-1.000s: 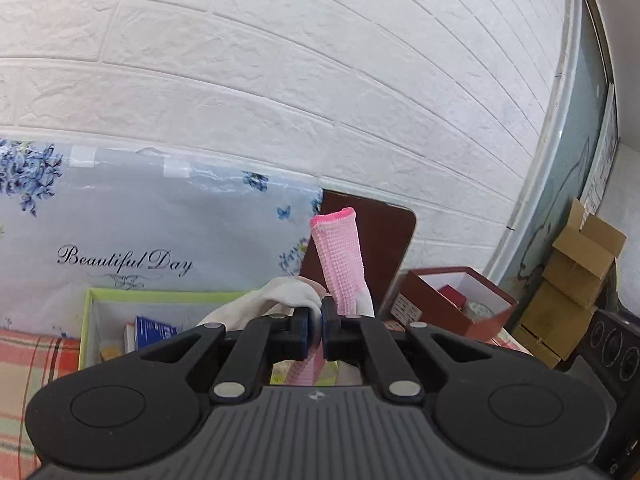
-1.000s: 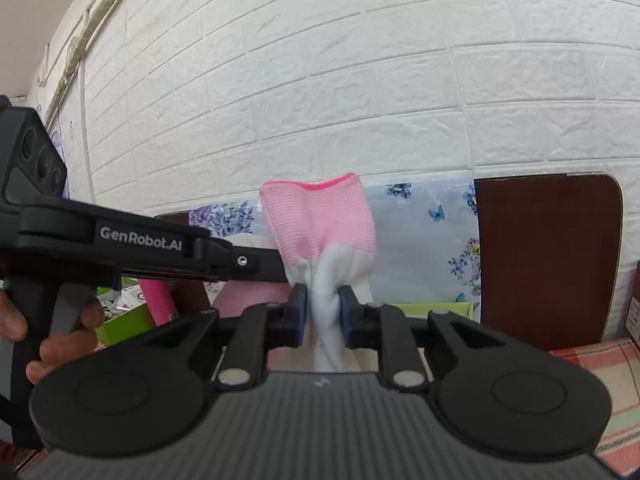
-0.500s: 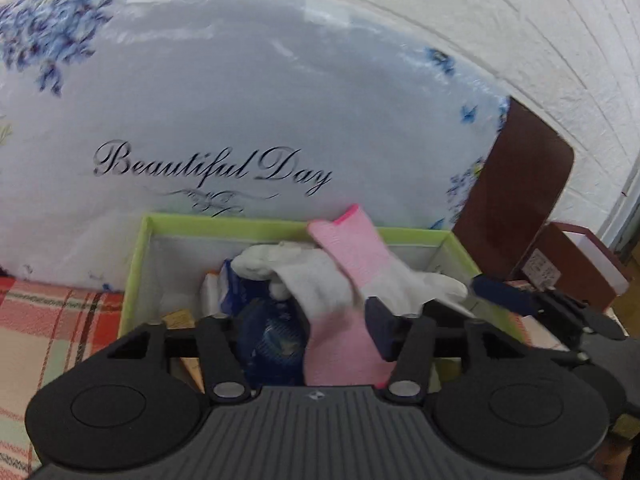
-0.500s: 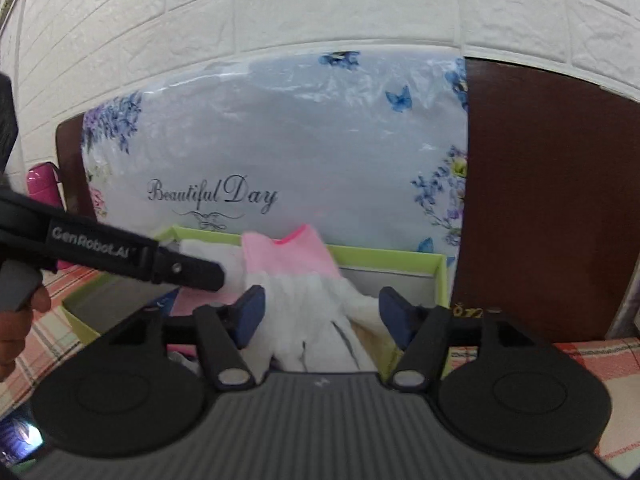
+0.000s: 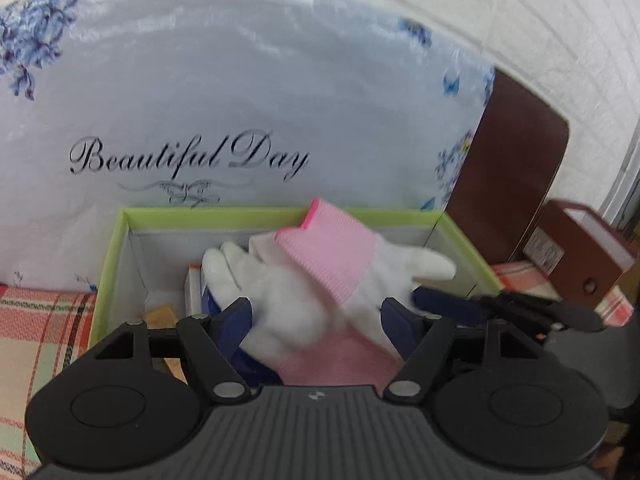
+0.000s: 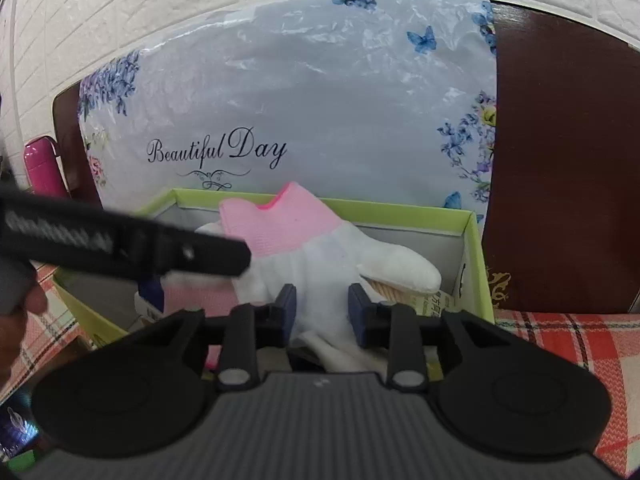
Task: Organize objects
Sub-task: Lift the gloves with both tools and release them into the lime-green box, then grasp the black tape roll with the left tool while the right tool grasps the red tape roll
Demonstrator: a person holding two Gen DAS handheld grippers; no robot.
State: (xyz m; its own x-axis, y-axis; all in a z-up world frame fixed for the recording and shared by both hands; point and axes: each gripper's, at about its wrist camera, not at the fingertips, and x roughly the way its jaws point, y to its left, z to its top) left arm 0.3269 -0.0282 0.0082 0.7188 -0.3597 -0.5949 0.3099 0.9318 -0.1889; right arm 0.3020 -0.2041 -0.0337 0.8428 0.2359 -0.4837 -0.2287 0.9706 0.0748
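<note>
A pair of white gloves with pink cuffs (image 5: 320, 276) lies in a lime-green open box (image 5: 116, 240). It also shows in the right wrist view (image 6: 316, 248), inside the same box (image 6: 472, 248). My left gripper (image 5: 316, 320) is open, its jaws on either side of the gloves and apart from them. My right gripper (image 6: 322, 308) is open too, with the white fabric between its jaws, which do not pinch it. The left gripper's body (image 6: 120, 244) crosses the right wrist view. The right gripper's fingers (image 5: 452, 306) reach in from the right.
A floral "Beautiful Day" panel (image 5: 240, 120) stands behind the box, with a brown board (image 5: 508, 176) at its right. A brown open box (image 5: 580, 248) sits further right. Small packets (image 5: 196, 284) lie in the green box. A pink bottle (image 6: 40, 168) stands at left. The plaid cloth (image 6: 560, 340) covers the table.
Both grippers were shut on the gloves, held up high. They came down over the green box and opened. The gloves now lie loose in the box.
</note>
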